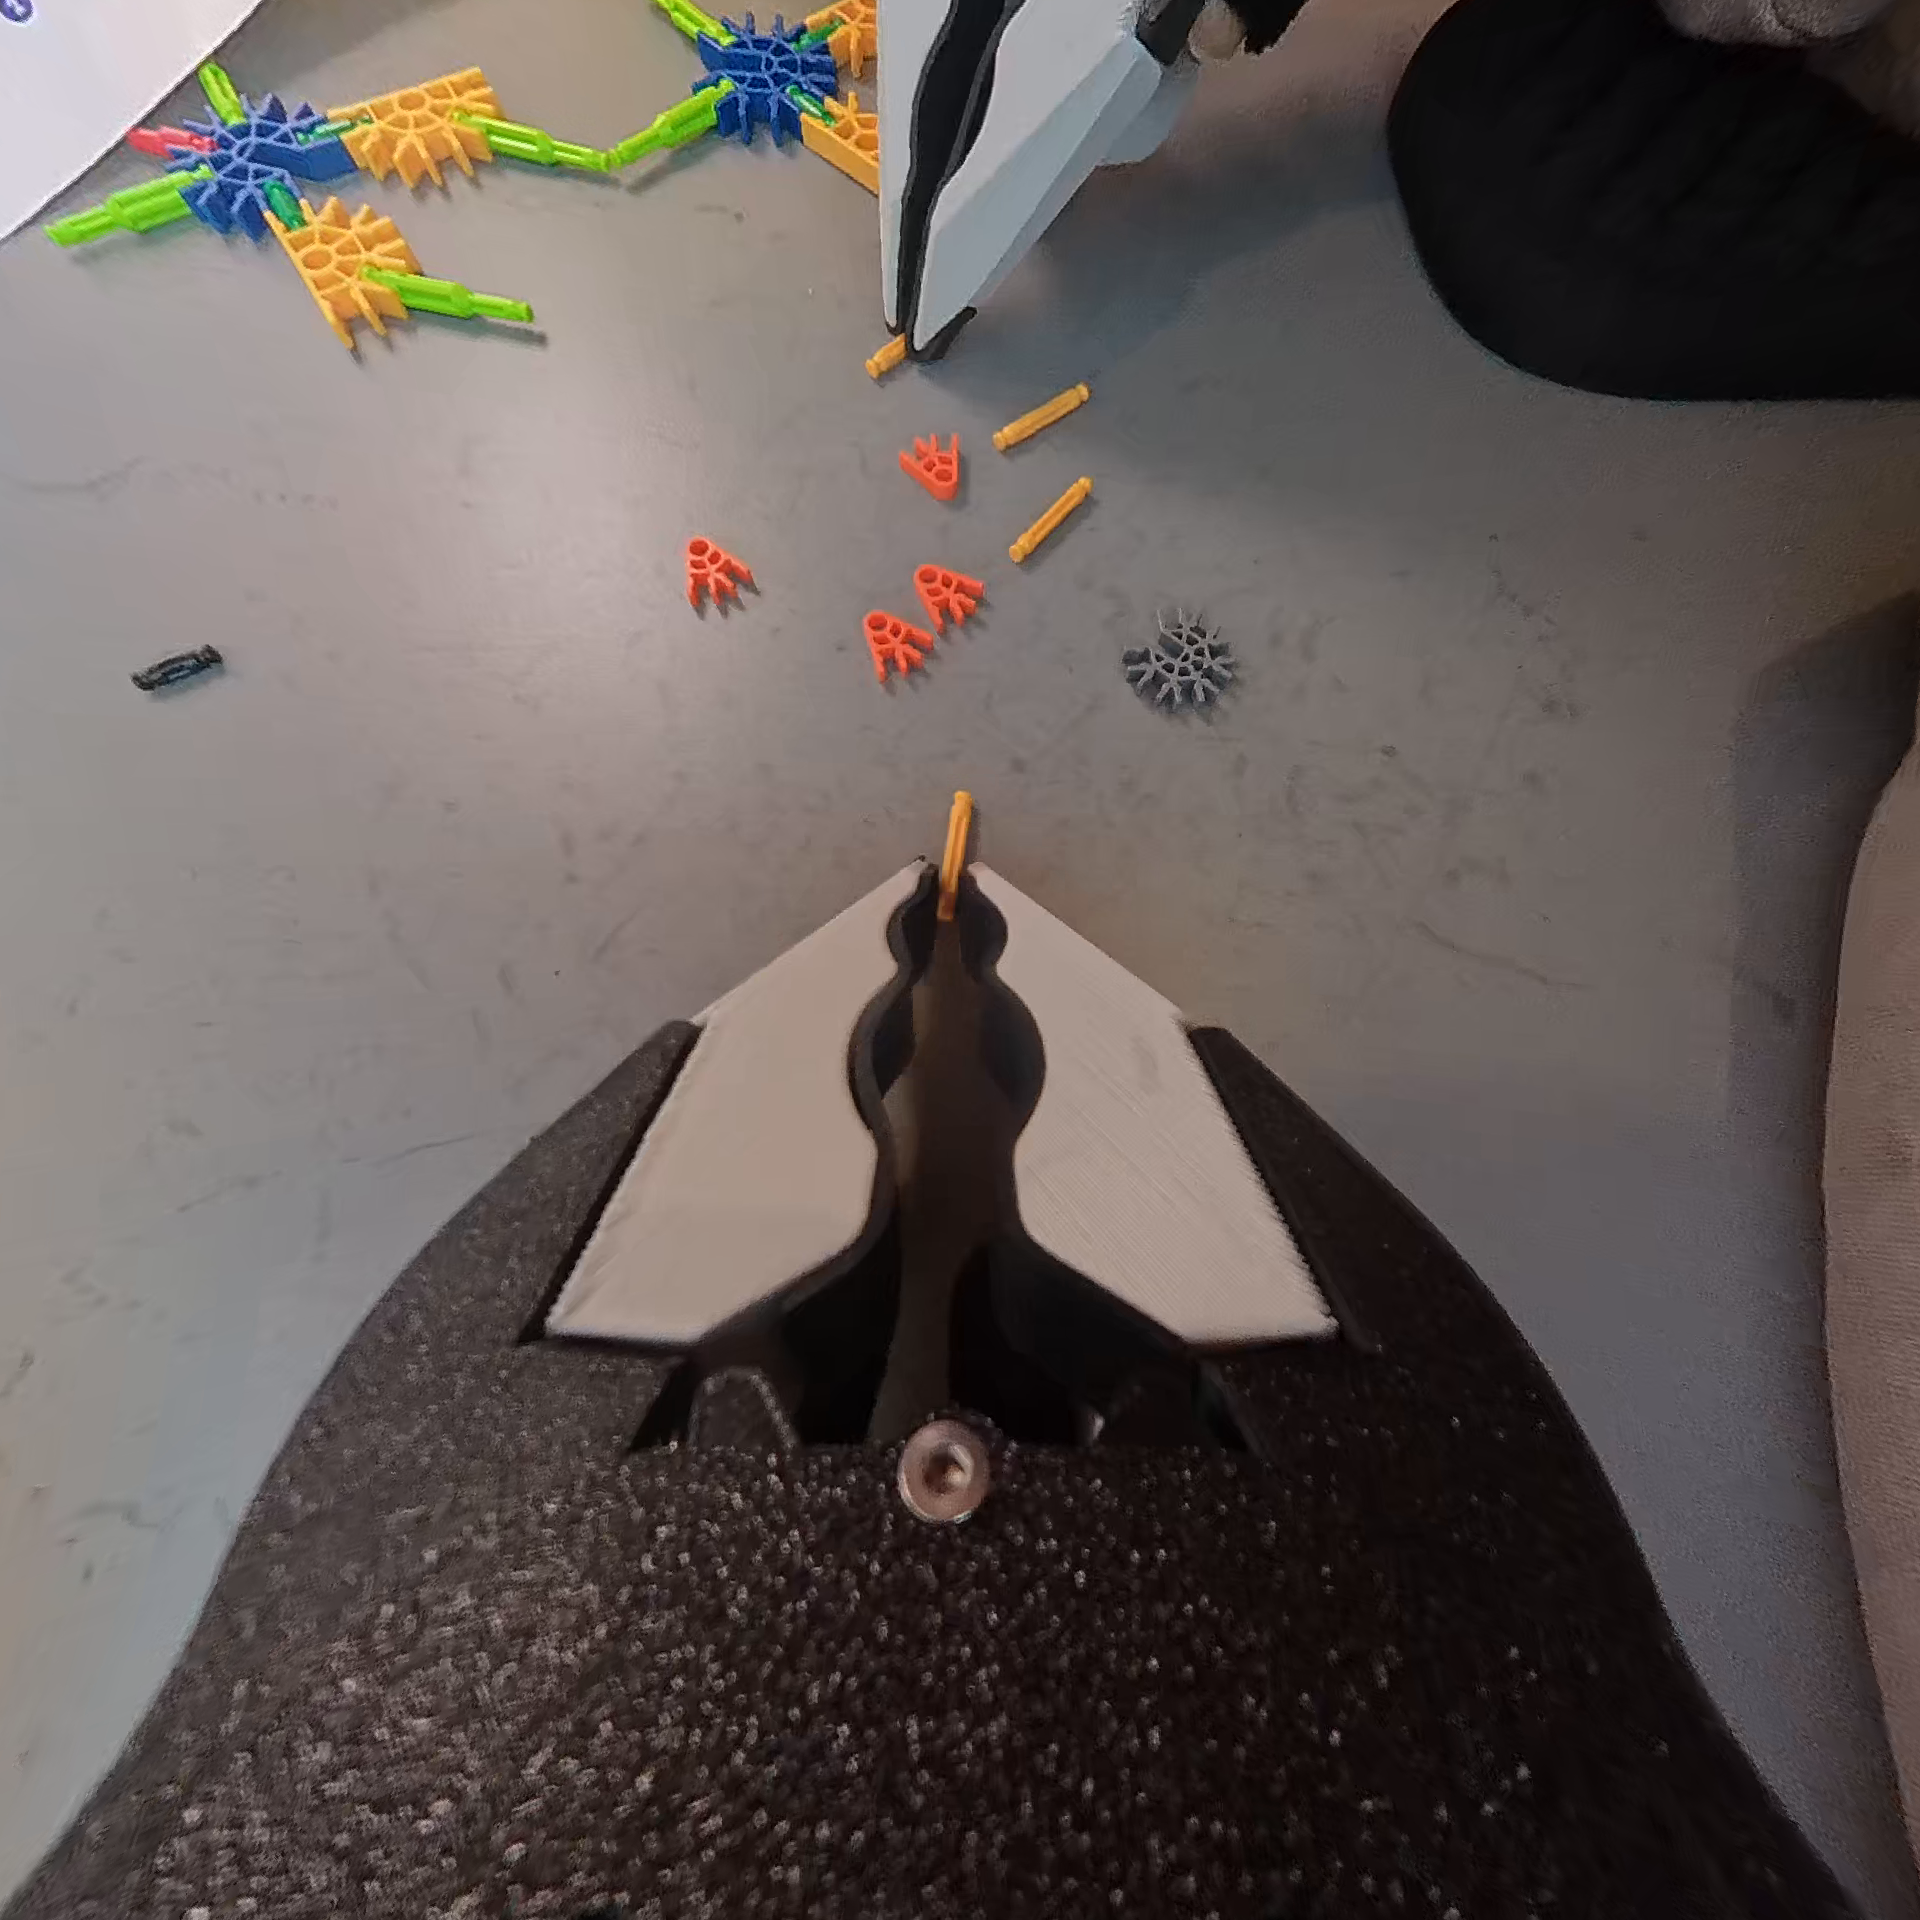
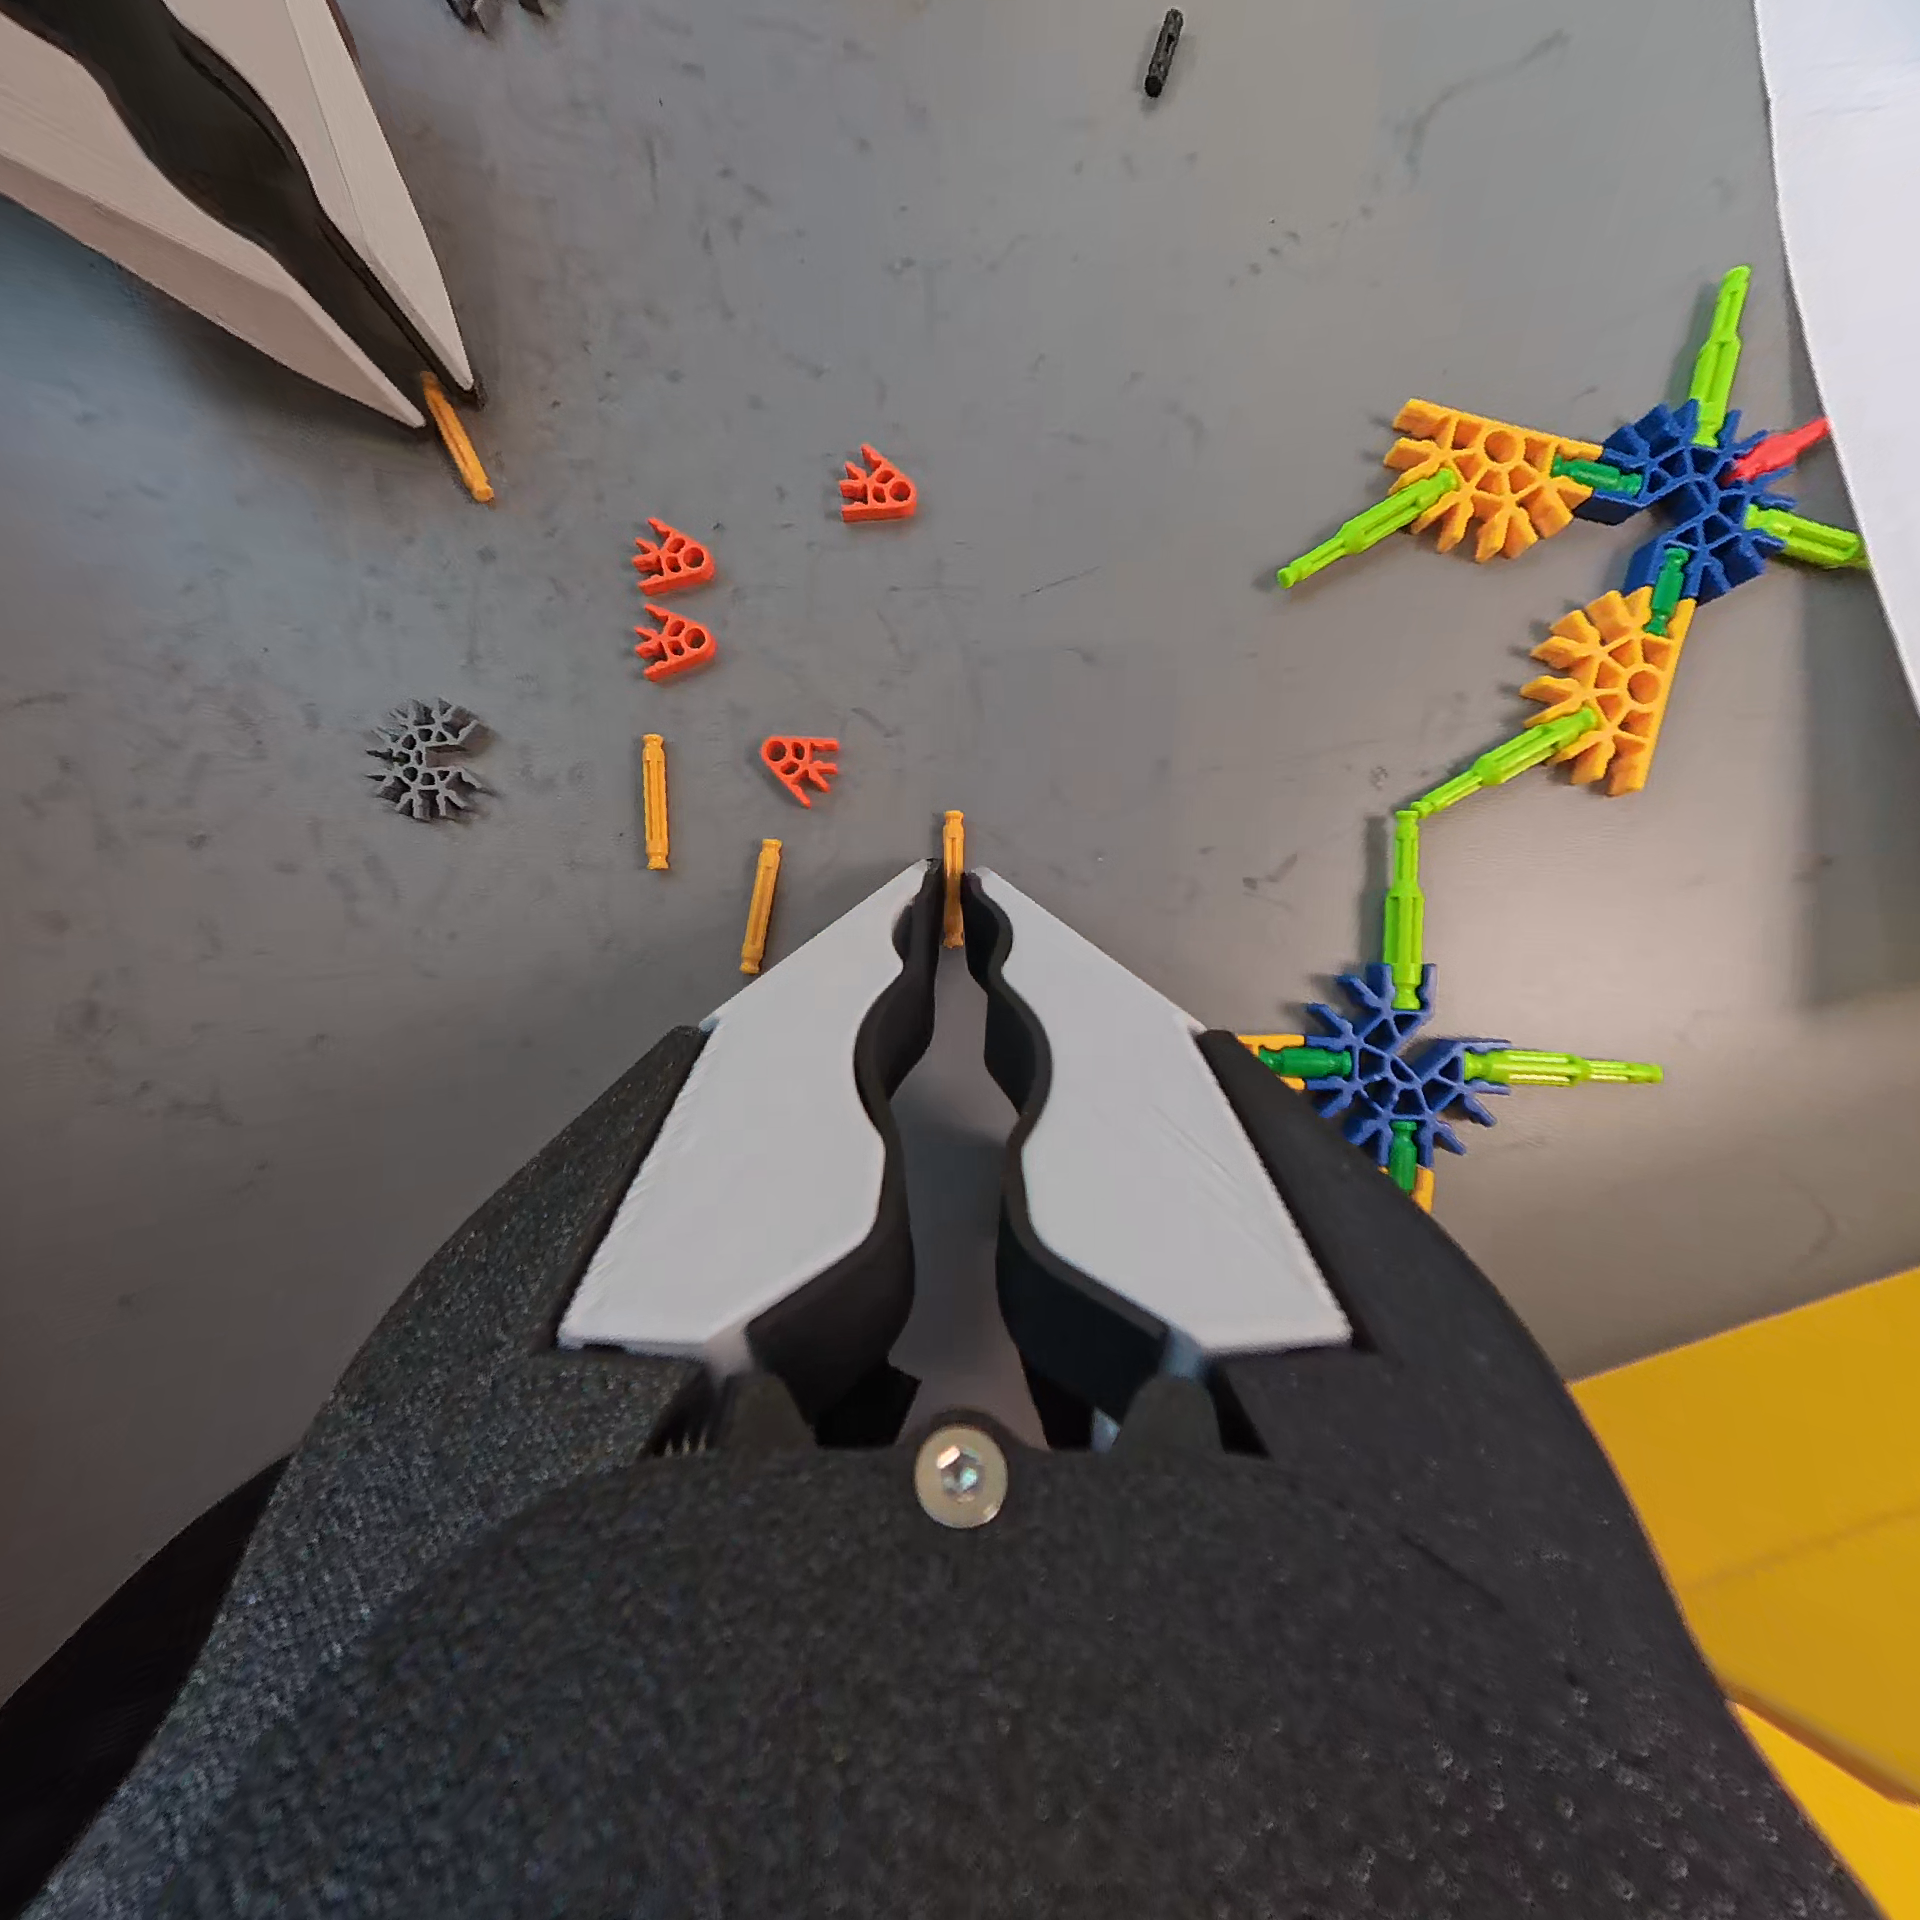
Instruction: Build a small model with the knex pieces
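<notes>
Left tongs clamp one small orange rod by its tail, above the grey tabletop; right tongs pinch another orange rod just beside the loose rods and red connectors. Judging by such thin grips, steady pressure matters.

The lower end of each clamped yellow rod is hidden between the jaws. The white sheet and yellow panel are cut off by picture edges. The blue connector is partly hidden behind the right gripper.
</notes>
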Tool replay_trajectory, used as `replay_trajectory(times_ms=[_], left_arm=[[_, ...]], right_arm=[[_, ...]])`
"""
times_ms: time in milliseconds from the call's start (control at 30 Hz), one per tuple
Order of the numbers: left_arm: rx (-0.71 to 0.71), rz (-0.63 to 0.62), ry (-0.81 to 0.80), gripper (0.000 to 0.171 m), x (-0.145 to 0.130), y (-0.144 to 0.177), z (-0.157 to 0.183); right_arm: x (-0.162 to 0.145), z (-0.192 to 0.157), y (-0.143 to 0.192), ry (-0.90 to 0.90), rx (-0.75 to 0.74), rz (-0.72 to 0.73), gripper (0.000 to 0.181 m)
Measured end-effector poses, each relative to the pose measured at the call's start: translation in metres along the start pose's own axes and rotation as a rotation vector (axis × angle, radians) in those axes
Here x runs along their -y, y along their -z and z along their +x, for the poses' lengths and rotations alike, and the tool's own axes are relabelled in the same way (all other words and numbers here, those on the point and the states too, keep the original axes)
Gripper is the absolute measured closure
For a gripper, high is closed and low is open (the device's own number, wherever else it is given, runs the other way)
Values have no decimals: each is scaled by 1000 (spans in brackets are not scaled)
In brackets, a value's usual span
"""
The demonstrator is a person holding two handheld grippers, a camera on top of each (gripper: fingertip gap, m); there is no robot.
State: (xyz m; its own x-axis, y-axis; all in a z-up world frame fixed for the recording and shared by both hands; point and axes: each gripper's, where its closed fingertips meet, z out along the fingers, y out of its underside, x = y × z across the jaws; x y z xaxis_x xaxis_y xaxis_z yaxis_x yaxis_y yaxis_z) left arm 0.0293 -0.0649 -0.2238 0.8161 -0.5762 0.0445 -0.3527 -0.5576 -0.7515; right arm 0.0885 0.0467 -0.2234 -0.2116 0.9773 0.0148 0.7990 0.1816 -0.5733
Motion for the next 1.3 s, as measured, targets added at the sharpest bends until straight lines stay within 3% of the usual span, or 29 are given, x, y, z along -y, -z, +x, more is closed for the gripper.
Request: replay_trajectory(times_ms=[433, 600, 733, 867, 1033, 1300], left_arm=[[-44, -10, 17, 167, -17, 21, -9], [-34, 38, 64, 149, -11, 24, -14], [38, 106, 95, 148, -1, 31, -29], [150, 169, 134, 148, 3, 43, -52], [293, 209, 214, 148, -4, 63, -85], [190, 52, 213, 134, -38, 61, -76]], right_arm=[[8, -5, -5, 28, 14, 64, 180], [8, -5, -5, 25, 13, 67, 180], [9, -3, -3, 23, 10, 80, 172], [26, 4, 6, -3, -16, 185, 168], [44, 31, 18, -10, -180, 303, 156], [60, 46, 33, -18, -277, 430, 153]])
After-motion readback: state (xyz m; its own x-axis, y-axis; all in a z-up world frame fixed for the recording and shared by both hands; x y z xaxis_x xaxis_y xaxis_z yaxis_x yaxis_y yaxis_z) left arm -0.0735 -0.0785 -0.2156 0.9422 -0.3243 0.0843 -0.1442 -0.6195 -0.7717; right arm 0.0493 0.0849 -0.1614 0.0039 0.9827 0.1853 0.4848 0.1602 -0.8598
